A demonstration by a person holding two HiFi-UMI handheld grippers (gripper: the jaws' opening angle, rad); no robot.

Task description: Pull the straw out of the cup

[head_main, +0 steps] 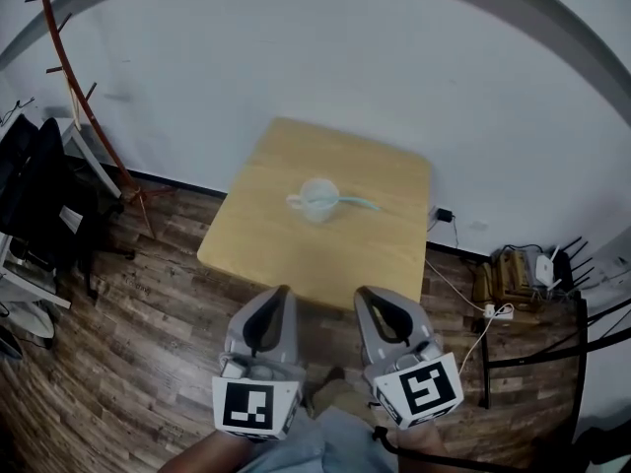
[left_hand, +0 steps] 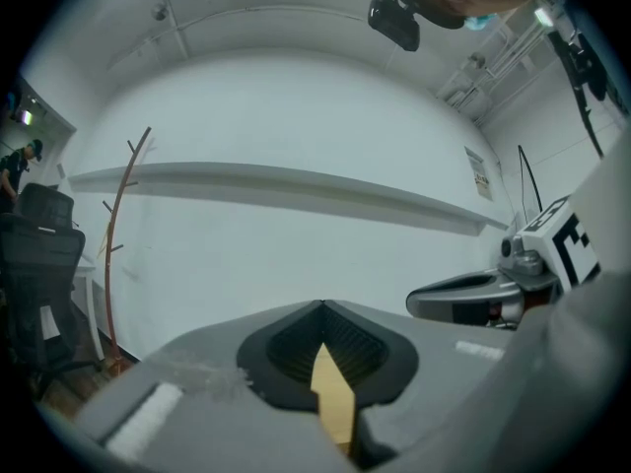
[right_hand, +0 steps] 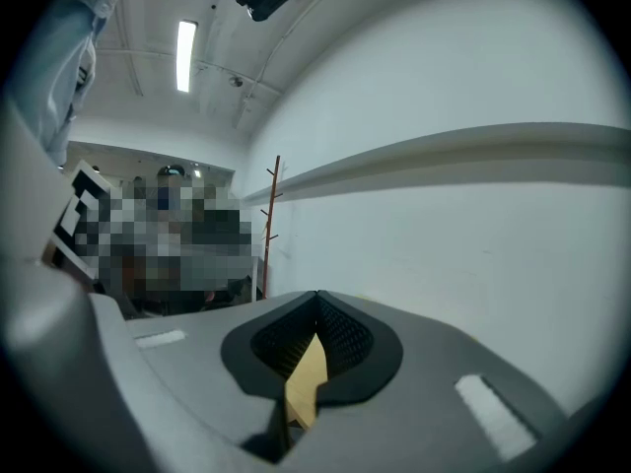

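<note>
Wooden surface (head_main: pixel 380 259) is set against a white wall; the cup (head_main: pixel 317 198) is seen mid-surface, straw (head_main: pixel 360 203) angled right. Left tool (head_main: pixel 283 294) and right tool (head_main: pixel 363 295) are held well short, pressed together, empty, the reach seemingly not yet begun.

In the head view the cup (head_main: pixel 317 197) and straw (head_main: pixel 357 202) are shown small and blurred. In both gripper views the table (left_hand: pixel 333 402) is masked down to a sliver.

Tan table (head_main: pixel 380 239); whitish cup (head_main: pixel 317 198); lt-blue straw (head_main: pixel 359 202); L tool (head_main: pixel 283 292), R tool (head_main: pixel 362 293) grey + b/w pattern.
</note>
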